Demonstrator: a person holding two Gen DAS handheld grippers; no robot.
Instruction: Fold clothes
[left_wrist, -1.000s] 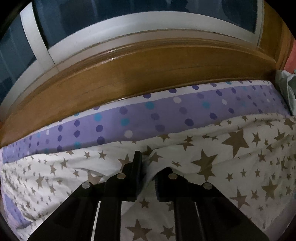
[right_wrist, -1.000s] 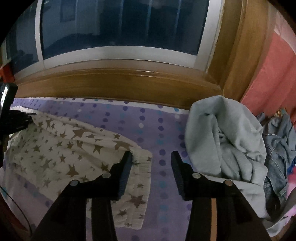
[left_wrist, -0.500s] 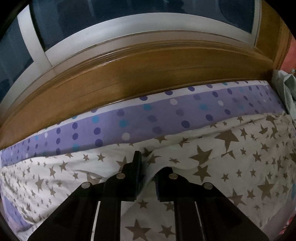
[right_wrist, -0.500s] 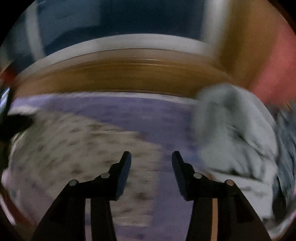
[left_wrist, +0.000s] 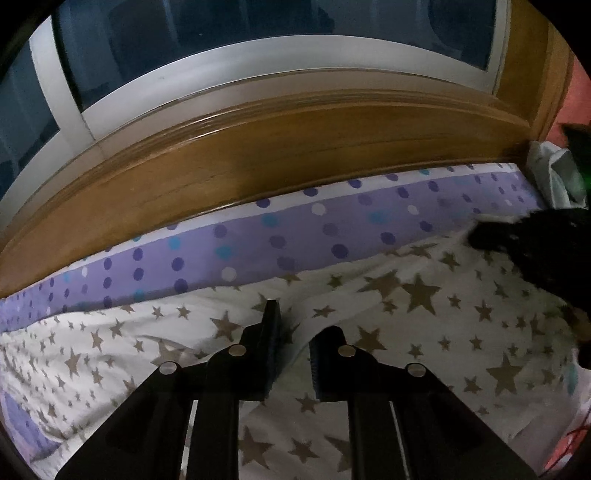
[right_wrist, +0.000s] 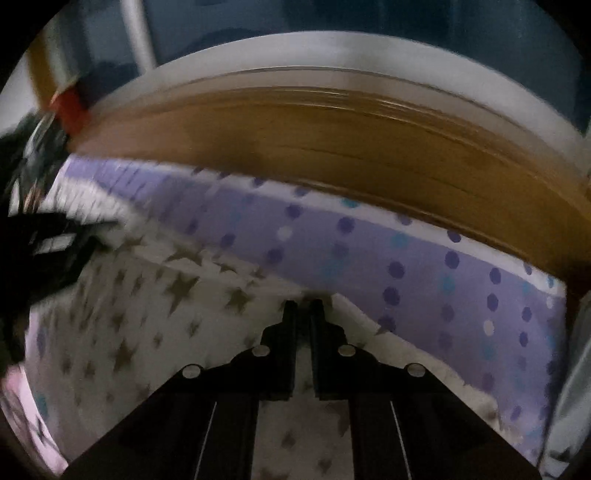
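Now pinched tight by the right gripper (right_wrist: 303, 308) after swinging over from the purple dotted sheet (right_wrist: 424, 266), and held by the left gripper (left_wrist: 291, 325) too, star-print cloth (left_wrist: 424, 332) near the far edge, ready for folding.

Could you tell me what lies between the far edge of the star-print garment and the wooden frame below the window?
In the left wrist view, only a strip of purple polka-dot bedsheet lies between the star-print garment and the wooden frame; nothing rests on it.
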